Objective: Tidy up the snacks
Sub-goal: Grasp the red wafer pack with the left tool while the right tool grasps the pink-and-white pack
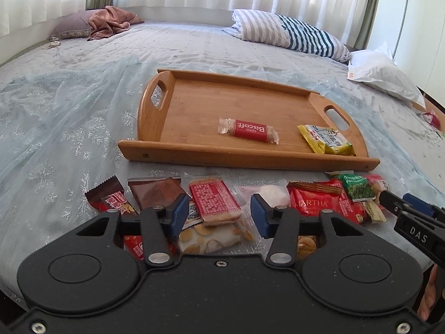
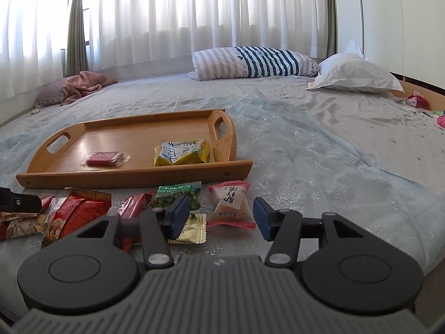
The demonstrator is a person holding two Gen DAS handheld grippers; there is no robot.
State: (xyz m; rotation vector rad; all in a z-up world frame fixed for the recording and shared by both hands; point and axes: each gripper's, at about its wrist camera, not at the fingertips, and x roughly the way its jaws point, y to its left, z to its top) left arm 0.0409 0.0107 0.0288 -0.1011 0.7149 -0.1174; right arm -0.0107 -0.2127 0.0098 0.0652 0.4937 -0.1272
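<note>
The snacks are lying in a loose row on the bed cover [image 2: 319, 150], just in front of the near rail of the wooden tray [image 1: 244, 157]. Two are already sitting inside the tray: a red biscuit pack [image 1: 248, 130] near the middle and a yellow packet [image 1: 326, 140] in the corner by the right handle.

The left gripper [image 1: 219, 213] is hovering low over the row with its jaws spread wide and holding nothing. Directly between its blue pads [image 1: 180, 208] a red cracker pack [image 1: 214, 201] is lying on top of a clear nut packet [image 1: 214, 238]. Its long axis is running roughly away from the camera, along the fingers, so the jaws seem to be standing across its short side.

The right gripper [image 2: 221, 213] is also spread and empty. A pink-edged pastry packet [image 2: 232, 204] is lying between its pads, with a green pea packet [image 2: 178, 194] just to the left.

I judge that either hand could pick next, as each is nearer to its own end of the row; the tray is lying straight ahead of both.
</note>
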